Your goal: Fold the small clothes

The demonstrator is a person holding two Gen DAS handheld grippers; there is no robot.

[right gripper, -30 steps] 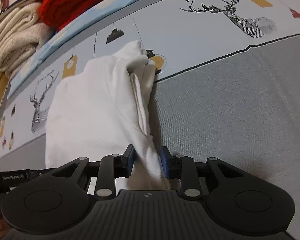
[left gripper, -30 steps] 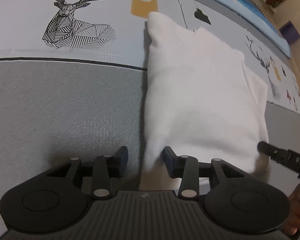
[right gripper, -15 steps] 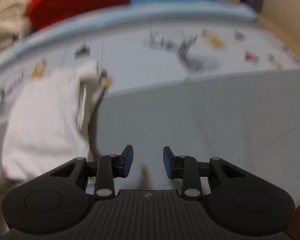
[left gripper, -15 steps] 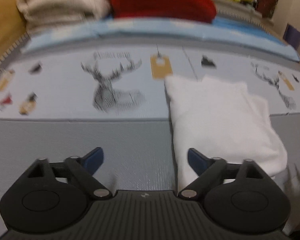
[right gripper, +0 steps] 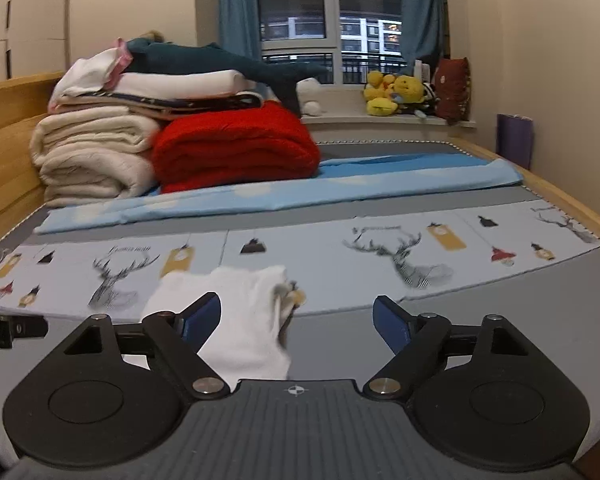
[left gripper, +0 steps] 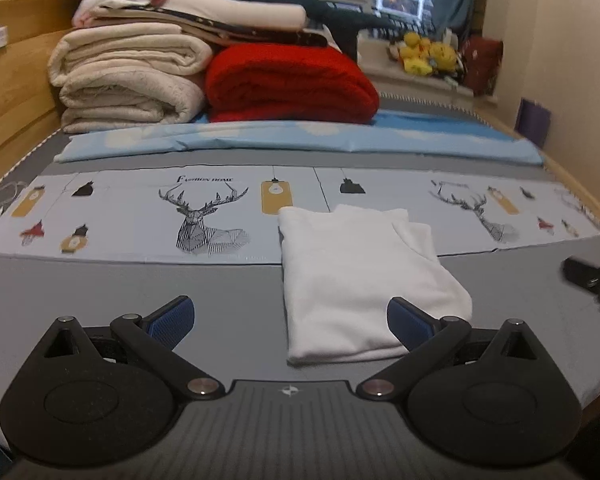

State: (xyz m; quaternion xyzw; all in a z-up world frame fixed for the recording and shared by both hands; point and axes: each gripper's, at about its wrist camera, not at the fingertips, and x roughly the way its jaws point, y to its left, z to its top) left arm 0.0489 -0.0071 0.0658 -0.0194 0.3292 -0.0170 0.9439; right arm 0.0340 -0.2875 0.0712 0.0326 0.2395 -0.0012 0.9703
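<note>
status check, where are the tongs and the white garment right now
Left tongs and right tongs open, just spread, nothing between them. Folded white cotton garment lying flat on grey bed cover. Nothing in the way.

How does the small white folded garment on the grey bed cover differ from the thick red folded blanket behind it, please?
The small white folded garment is thin and lies flat; the thick red folded blanket is bulky and stands high. The garment lies alone at the front, half on the deer-print mat; the blanket sits further back against cream bedding. Both are folded.
</note>
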